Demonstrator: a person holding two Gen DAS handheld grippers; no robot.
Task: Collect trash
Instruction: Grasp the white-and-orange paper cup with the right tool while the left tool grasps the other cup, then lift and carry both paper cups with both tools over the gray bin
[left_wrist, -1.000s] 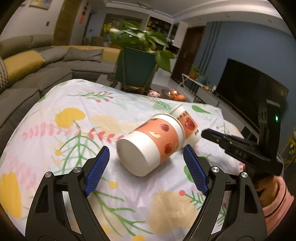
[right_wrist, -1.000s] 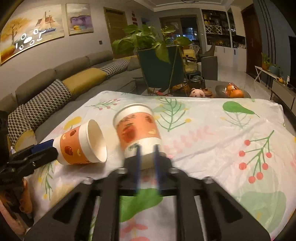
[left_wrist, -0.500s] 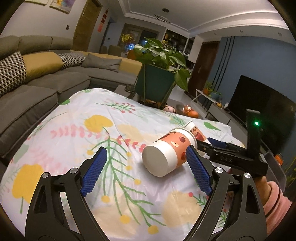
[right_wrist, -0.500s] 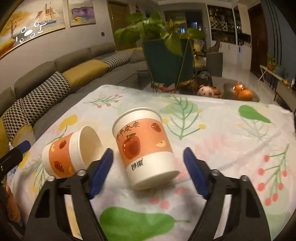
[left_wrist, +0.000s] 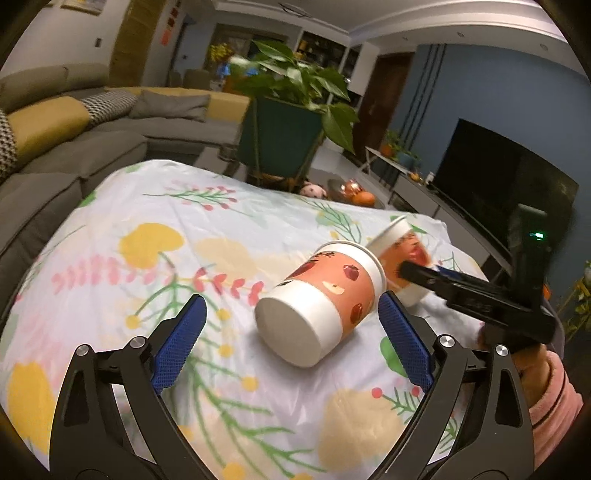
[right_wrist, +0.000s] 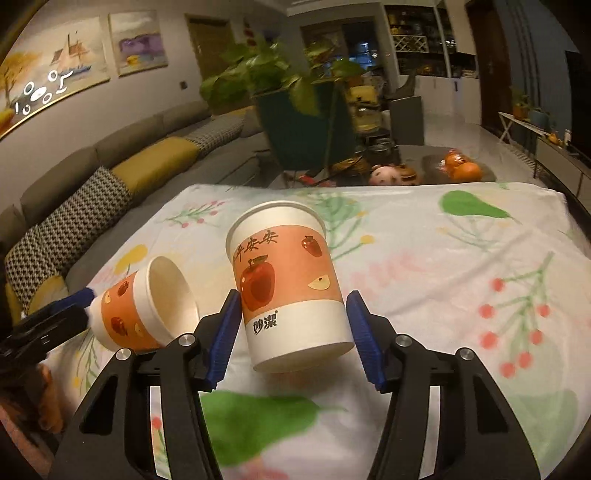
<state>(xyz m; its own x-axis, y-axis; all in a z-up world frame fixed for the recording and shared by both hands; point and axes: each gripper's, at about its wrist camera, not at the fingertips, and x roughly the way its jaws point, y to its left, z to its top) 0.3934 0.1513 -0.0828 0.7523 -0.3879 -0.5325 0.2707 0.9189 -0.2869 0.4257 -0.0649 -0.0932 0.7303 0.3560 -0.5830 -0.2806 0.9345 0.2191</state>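
Two paper cups with an orange apple band rest on the floral tablecloth (left_wrist: 155, 229). One cup (left_wrist: 317, 306) lies on its side, base towards me, between the fingers of my open left gripper (left_wrist: 291, 332) and nearer the right finger. The other cup (right_wrist: 291, 288) stands between the fingers of my right gripper (right_wrist: 293, 325), which is open with its blue pads close on both sides; I cannot tell if they touch. In the right wrist view the lying cup (right_wrist: 144, 306) shows its open mouth. In the left wrist view the standing cup (left_wrist: 402, 247) is partly hidden by a right gripper finger (left_wrist: 424, 275).
Beyond the table's far edge stand a potted plant (left_wrist: 288, 122), a dark low table with oranges (right_wrist: 461, 166) and a small pig toy (right_wrist: 384, 173). A grey and yellow sofa (left_wrist: 74, 125) runs along the left. A hand in a pink sleeve (left_wrist: 550, 391) holds the right gripper.
My right gripper was shut a second ago, then opened wide, and its fingers now stand closer around the standing cup. My left gripper pulled back and has come closer to the lying cup again.
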